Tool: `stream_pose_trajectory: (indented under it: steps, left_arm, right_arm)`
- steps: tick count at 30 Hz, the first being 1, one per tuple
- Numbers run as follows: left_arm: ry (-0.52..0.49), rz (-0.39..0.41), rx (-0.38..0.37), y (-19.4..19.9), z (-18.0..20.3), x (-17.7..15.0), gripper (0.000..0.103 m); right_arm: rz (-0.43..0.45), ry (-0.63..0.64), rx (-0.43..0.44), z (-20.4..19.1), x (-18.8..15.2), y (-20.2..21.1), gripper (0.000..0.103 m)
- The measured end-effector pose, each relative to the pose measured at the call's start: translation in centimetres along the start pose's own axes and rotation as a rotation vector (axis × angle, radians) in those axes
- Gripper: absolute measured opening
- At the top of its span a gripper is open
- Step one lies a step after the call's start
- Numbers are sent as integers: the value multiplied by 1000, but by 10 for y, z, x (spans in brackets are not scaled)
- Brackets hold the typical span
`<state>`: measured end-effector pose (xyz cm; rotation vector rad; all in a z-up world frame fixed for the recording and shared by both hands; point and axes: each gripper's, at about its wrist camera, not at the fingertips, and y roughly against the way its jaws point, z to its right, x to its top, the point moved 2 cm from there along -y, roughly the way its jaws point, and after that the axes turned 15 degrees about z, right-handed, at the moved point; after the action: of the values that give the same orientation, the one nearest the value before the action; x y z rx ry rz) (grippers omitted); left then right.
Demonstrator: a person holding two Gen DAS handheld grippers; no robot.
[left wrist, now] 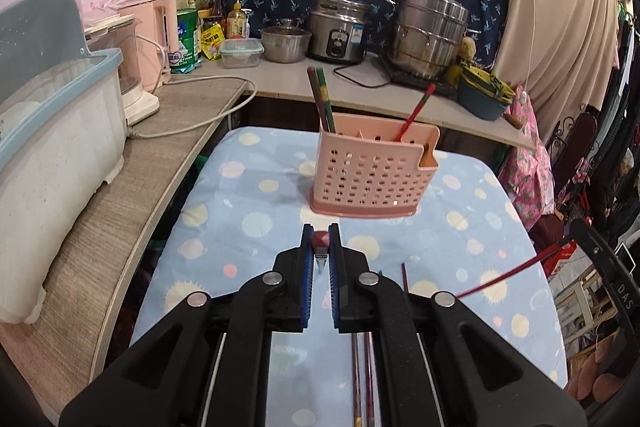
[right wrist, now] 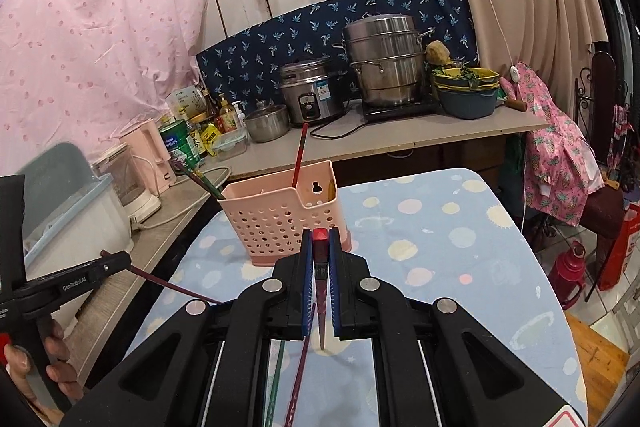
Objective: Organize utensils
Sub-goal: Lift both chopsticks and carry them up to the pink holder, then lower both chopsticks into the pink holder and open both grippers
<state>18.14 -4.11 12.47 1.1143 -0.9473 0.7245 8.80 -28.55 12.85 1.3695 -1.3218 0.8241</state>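
Observation:
A pink perforated utensil holder [left wrist: 370, 173] stands on the dotted blue cloth; it also shows in the right wrist view [right wrist: 282, 217]. It holds a red chopstick [left wrist: 416, 111] and a dark pair [left wrist: 322, 99]. My left gripper [left wrist: 320, 241] is shut on a maroon chopstick [left wrist: 321, 239], seen end-on, and hangs short of the holder. My right gripper [right wrist: 320, 241] is shut on a red chopstick [right wrist: 321, 291] just in front of the holder. More chopsticks [right wrist: 298, 371] lie on the cloth below my grippers.
A blue-cloth table [left wrist: 248, 211] carries the holder. A wooden counter [left wrist: 132, 187] runs along the left with a white dish rack [left wrist: 52, 163]. The back counter holds a rice cooker [left wrist: 340, 31], steel pots [left wrist: 430, 31] and bottles.

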Motion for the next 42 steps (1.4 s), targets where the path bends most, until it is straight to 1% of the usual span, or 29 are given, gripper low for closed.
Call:
stream_pose_trajectory:
  steps: [9, 14, 17, 22, 25, 28, 32, 35, 38, 42]
  left_arm:
    - [3, 51, -25, -11, 7, 42, 7]
    - [8, 90, -52, -11, 13, 68, 7]
    - [25, 113, -70, -11, 15, 87, 7]
    - [45, 178, -80, -9, 19, 123, 7]
    - [34, 220, -67, -11, 22, 143, 7]
    - [31, 238, -57, -20, 23, 157, 7]
    - [39, 242, -53, -35, 22, 169, 7]
    - [28, 247, -46, -46, 24, 170, 7]
    - [28, 233, -45, -60, 24, 167, 7]
    - [26, 204, -45, -79, 25, 158, 7]
  right_arm:
    - [24, -18, 28, -6, 27, -22, 7]
    - [56, -47, 54, -7, 53, -33, 7]
    - [93, -58, 59, -8, 74, -39, 7]
    - [154, -80, 81, -13, 108, -50, 7]
    - [185, -77, 85, -18, 126, -61, 7]
    - [210, -70, 82, -22, 137, -75, 7]
    - [226, -96, 90, -23, 152, -99, 7]
    - [231, -105, 98, -26, 158, -115, 7]
    - [232, -95, 97, -32, 159, -129, 7]
    - [208, -67, 88, -38, 150, -149, 7]
